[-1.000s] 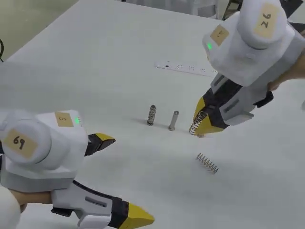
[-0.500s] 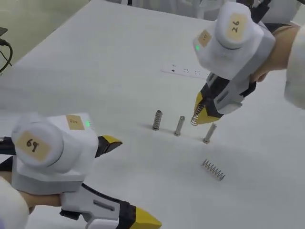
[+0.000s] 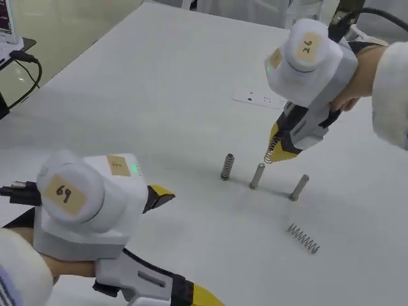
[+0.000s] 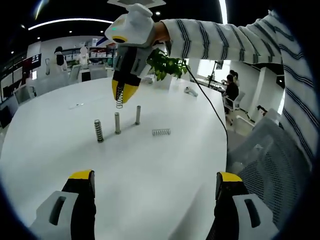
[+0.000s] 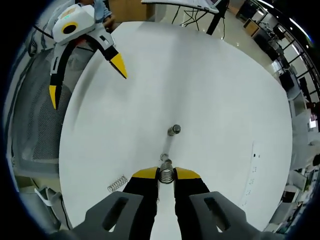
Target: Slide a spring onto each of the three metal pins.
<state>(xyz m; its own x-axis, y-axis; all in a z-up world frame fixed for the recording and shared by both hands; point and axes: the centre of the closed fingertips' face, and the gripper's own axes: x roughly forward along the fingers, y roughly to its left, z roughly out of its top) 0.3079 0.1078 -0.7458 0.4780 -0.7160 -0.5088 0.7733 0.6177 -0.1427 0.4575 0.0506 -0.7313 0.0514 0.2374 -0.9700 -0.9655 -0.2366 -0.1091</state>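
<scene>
A spring (image 3: 272,151) is clamped in the right gripper (image 3: 280,154), just above the middle pin (image 3: 257,176). A sprung pin (image 3: 227,166) is seen beyond it, a bare pin (image 3: 299,187) beside it, and a loose spring (image 3: 303,238) nearby on the table (image 3: 127,95). The left gripper (image 4: 155,176) is held wide apart, well short of them.

Three metal pins (image 3: 257,176) stand in a row. Three springs: fitted spring (image 3: 227,166), held spring (image 3: 271,151), loose spring (image 3: 303,238).

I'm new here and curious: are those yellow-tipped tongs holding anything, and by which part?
The right tongs pinch a small coiled metal spring by its upper end; the left tongs are open and empty.
</scene>
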